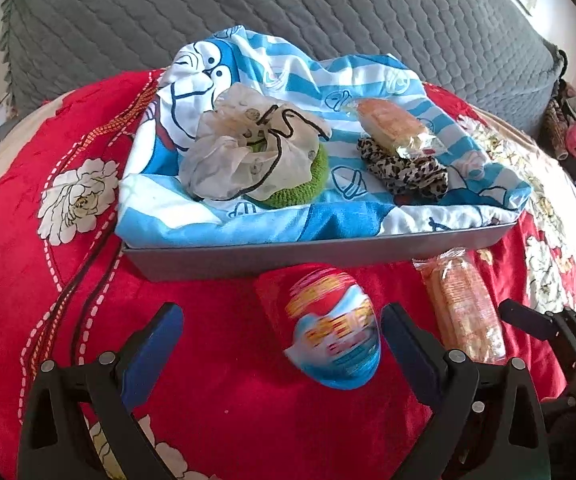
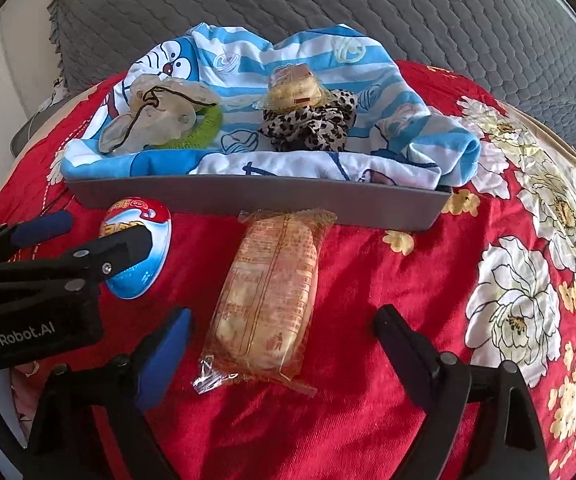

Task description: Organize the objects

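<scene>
Right wrist view: long clear-wrapped orange pastry packet [image 2: 266, 292] on red floral bedspread [image 2: 368, 300], before grey tray [image 2: 248, 200], long axis pointing away, between spread right gripper [image 2: 282, 328] fingers; left gripper [image 1: 282, 324] likewise spread, flanking red-blue egg-shaped packet [image 1: 334, 328].

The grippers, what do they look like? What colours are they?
Both are black plastic claws with two fingers each. The left gripper and the right gripper each show a bright blue pad on the inside of a finger, and round silver bolts. In the right wrist view, the left gripper's side carries white lettering, "GenRobot.AI".
</scene>
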The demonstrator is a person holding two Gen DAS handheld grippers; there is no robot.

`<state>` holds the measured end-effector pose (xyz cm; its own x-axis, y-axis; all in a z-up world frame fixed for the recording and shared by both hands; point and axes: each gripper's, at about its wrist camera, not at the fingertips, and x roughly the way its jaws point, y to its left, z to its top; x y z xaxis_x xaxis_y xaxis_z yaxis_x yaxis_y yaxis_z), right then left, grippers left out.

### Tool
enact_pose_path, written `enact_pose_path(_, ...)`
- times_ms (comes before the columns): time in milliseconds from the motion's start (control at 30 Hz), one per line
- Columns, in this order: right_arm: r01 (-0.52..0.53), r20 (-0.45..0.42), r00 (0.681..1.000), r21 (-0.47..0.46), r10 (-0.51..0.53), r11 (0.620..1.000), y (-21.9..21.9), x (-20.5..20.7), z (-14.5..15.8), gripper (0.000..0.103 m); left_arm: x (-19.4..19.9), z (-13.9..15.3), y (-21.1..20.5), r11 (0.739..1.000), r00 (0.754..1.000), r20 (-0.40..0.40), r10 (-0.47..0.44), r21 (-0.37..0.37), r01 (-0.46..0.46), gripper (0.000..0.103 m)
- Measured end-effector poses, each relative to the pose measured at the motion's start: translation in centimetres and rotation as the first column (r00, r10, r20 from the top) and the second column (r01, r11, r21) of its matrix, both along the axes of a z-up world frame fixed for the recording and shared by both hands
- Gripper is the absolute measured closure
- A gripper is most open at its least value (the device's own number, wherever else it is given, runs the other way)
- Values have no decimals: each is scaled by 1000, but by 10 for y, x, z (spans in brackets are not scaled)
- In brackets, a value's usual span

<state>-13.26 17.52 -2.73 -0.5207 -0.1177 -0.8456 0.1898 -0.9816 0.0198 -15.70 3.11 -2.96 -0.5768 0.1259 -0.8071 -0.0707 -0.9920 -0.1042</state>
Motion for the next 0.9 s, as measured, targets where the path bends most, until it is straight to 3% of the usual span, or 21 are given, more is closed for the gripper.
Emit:
enact_pose_path(167,-13,-4,1000,6,13,1000,-1,-2,-3,17,-2,-8,-1,1000,1000,9,7,9,-7,4)
enact_pose_path(433,-17,-12,1000,5,17,1000,-2,-9,-5,34,-4,-13,-6,998,1000,5,0,57,0,6)
enact_pose_path(533,-19,-16,1000,1,19,1000,-3,-10,-4,42,-2,-12,-4,998,1000,-2,-13,56,14,17)
enact_pose_path(600,-25,-17,1000,-5,25,1000,-3,-10,-4,46,-2,-12,-3,998,1000,-3,-20,60,20,38)
enact_pose_path(633,-29,-19,999,-4,29,1000,-4,-10,-4,47,-2,-13,-1,998,1000,2,-22,52,22,42)
enact_pose_path(900,-27,-24,999,-20,26,999,-2,-9,-2,58,1,-13,-3,998,1000,4,-31,62,30,48)
